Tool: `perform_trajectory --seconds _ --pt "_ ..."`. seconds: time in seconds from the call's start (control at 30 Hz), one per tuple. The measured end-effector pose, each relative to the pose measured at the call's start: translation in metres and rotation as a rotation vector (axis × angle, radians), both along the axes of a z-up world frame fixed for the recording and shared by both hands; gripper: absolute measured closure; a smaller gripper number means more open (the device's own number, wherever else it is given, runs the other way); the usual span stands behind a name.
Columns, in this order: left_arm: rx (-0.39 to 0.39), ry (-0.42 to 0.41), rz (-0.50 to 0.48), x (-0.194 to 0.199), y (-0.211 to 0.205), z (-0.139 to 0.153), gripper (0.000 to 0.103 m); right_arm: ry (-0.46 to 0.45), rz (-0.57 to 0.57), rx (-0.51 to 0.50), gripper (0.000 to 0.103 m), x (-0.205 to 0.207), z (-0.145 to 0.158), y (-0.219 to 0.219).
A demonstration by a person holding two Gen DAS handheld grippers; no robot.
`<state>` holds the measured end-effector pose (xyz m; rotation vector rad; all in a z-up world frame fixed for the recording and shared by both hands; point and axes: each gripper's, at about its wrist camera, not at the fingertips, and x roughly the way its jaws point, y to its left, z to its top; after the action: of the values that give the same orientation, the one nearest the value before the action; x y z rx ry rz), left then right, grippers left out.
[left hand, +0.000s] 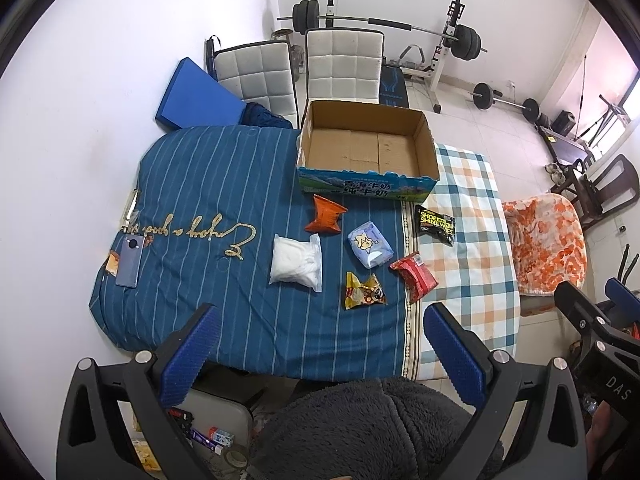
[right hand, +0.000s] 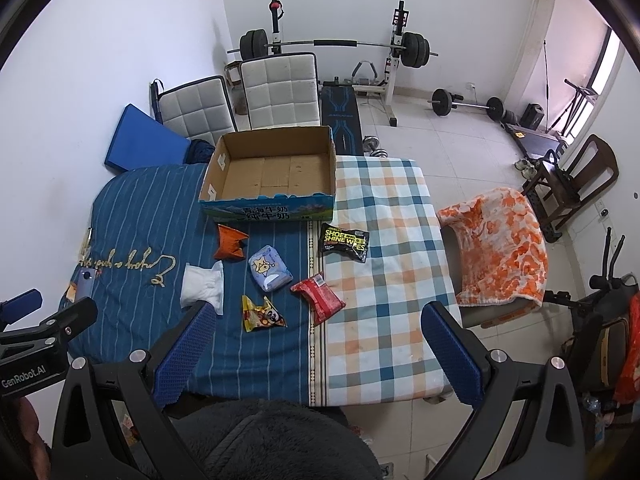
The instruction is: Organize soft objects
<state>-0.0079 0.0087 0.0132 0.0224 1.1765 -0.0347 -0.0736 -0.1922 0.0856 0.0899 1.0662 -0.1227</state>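
**Six soft packets lie ahead of both open grippers, box beyond**

The cardboard box (left hand: 366, 148) sits empty at the table's (right hand: 384, 280) far side. Between it and the grippers lie six packets, nearest the yellow snack packet (left hand: 363, 292) and the red packet (right hand: 318, 299). The left gripper (left hand: 320, 344) hangs directly before the yellow one; the right gripper (right hand: 320, 344) is nearer the red one, whose long axis runs diagonally. Both sets of fingers are spread wide, holding nothing.

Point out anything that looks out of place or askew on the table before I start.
The six soft packets, such as the white pack and shoe wipes, lie scattered at odd angles outside the cardboard box, which holds nothing. A phone lies near the left edge.
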Motion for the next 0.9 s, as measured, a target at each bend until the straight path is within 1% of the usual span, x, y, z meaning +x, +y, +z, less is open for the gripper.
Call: perform_trajectory --seconds 0.07,0.4,0.77,0.9 --pt "0.001 0.000 -0.001 0.001 0.001 0.000 0.000 0.002 0.006 -0.004 0.000 0.006 -0.003 0.006" --pt "-0.008 -0.002 0.006 0.007 0.005 -0.001 0.000 0.005 0.020 -0.004 0.000 0.013 -0.003 0.009" --pt "-0.022 -0.005 0.022 0.000 0.001 -0.004 0.000 0.011 0.031 -0.007 0.000 0.009 -0.007 0.006" --pt "-0.027 0.002 0.029 0.003 -0.002 -0.011 0.000 0.008 0.033 -0.009 0.000 0.009 -0.011 0.004"
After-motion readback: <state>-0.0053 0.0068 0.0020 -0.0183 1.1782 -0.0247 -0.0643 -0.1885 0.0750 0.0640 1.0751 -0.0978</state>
